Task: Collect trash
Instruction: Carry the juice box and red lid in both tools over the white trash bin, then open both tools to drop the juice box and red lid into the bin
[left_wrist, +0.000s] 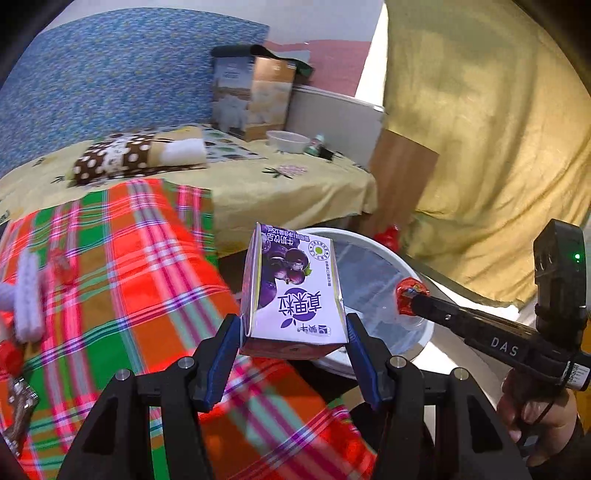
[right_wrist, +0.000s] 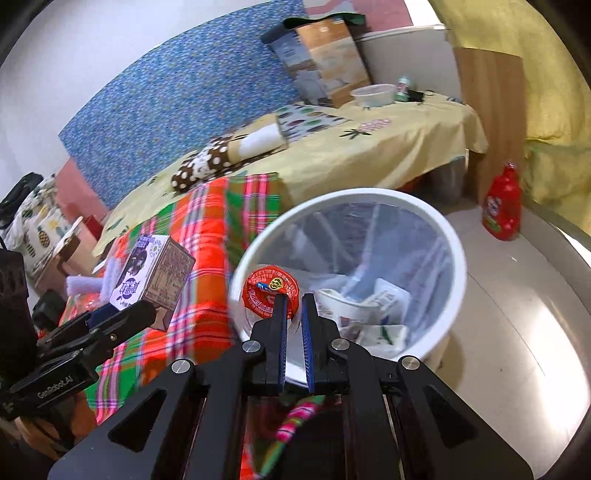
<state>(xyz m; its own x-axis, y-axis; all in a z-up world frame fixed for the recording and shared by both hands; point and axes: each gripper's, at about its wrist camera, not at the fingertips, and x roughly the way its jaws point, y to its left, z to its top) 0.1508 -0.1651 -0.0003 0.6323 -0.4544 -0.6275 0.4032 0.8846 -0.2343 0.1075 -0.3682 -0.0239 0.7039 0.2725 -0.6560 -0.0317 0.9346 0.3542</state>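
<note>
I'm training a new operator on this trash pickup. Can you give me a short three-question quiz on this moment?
1. True or false: the left gripper holds the purple drink carton.
2. What does the right gripper pinch? A) red bottle B) cup with a red foil lid C) bowl
3. Fill in: the white bin is lined with a clear ____.

Key: 1 true; 2 B, cup with a red foil lid; 3 bag.

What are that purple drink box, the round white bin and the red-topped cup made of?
Purple drink box: printed, coated carton board, judging by its creased edges and slight sheen.
White bin: seemingly smooth, glossy plastic, with a clear film liner.
Red-topped cup: clear plastic, red printed seal, probably foil or film.
</note>
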